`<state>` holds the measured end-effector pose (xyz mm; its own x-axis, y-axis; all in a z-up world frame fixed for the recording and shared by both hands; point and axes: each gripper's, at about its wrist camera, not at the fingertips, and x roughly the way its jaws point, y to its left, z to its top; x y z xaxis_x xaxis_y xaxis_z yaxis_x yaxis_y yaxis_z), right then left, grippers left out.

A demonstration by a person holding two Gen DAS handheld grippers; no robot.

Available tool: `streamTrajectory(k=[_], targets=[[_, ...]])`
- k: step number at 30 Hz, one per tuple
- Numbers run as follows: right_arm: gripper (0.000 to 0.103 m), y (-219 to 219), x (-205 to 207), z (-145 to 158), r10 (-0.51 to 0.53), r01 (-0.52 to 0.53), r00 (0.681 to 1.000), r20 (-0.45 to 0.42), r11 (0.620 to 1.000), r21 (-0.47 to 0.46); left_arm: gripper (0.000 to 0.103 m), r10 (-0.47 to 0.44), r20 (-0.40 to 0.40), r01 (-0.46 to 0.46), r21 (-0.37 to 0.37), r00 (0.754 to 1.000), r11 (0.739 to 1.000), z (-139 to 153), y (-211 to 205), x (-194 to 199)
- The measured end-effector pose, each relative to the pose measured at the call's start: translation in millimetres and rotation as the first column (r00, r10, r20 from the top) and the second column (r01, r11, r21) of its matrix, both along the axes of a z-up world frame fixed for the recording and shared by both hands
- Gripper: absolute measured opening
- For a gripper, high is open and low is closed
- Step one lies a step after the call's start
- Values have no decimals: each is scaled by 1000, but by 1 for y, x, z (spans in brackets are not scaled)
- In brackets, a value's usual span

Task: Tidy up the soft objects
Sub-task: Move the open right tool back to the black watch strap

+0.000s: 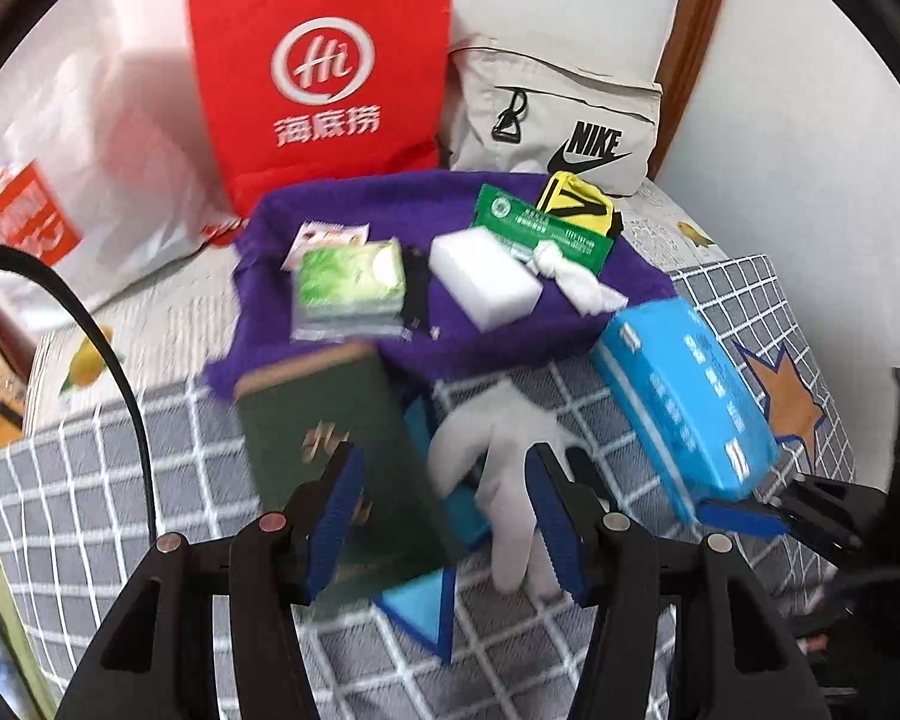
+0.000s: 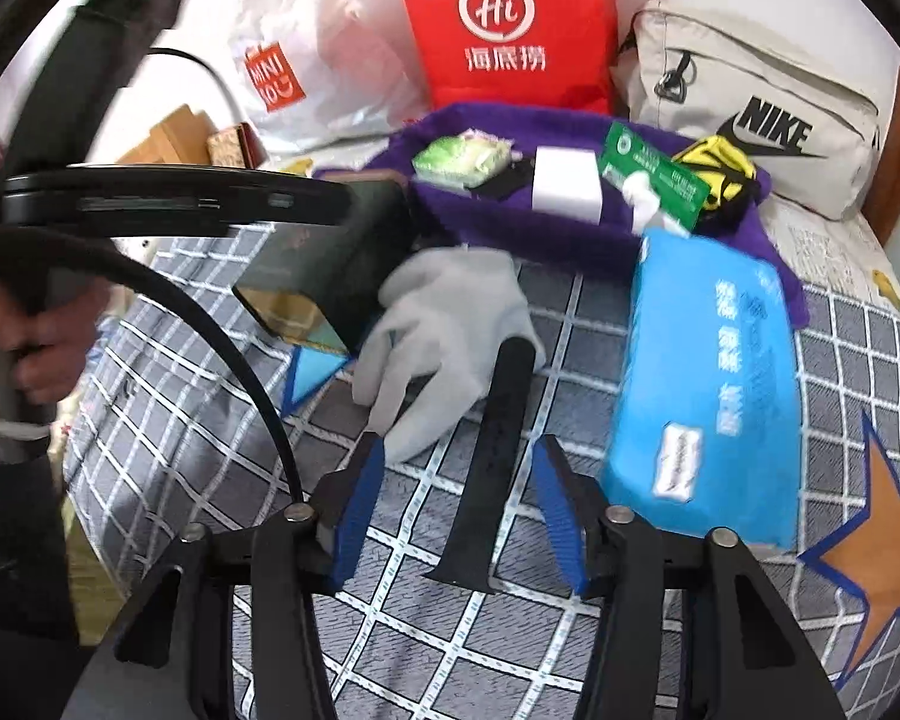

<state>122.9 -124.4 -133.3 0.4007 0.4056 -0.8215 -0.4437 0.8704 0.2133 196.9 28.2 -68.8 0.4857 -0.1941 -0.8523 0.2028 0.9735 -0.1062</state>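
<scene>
Both claws gape wide and empty: left claw (image 1: 444,516) over the pale grey fabric glove (image 1: 504,468) at lower centre, right claw (image 2: 459,510) straddling a black strap (image 2: 492,456) only the right view shows whole.

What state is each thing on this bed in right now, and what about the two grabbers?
Left gripper: open, over the dark green box.
Right gripper: open, black strap between its fingers.
Grey glove: lying flat on the checked blanket.
Blue tissue pack: sealed, lying flat.
White sponge: resting on the purple towel.
Red paper bag: standing upright.
</scene>
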Motion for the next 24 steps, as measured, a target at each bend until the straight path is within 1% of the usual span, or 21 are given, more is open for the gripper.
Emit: streamTrajectory(k=[2,4,8,12,15,16,18,19,21,24], targets=[[43,5,-2,-7,-2,2,1000,-10,1000,-9,54,12,1,-12,1,1000,1000,0,10,-14],[42,10,-4,-13,-11,11,1000,-1,1000,-28,55,31,6,-31,3,1000,1000,-1,20,-26],[42,13,-7,-30,-63,63,998,8,995,-81,56,66,-9,-66,-17,998,998,-9,37,-47],[43,9,-7,-43,-109,109,994,1,990,-85,56,82,-26,-83,-26,996,996,-20,45,-59],[42,11,-7,-46,-114,116,993,34,988,-97,56,91,-49,-92,-25,995,995,-30,47,-63],[41,13,-7,-46,-110,114,993,43,988,-107,56,91,-53,-93,-25,994,995,-32,48,-64],[25,11,-8,-46,-116,122,992,53,987,-109,56,89,-59,-90,-31,994,995,-35,48,-65],[23,9,-10,-46,-115,121,992,55,987,-107,56,89,-57,-91,-35,994,995,-36,48,-66],[22,6,-12,-46,-110,114,993,47,988,-103,56,90,-57,-92,-46,994,995,-36,48,-66],[22,3,-23,-45,-89,92,995,34,988,-127,56,84,-56,-88,-68,995,994,-36,46,-69]])
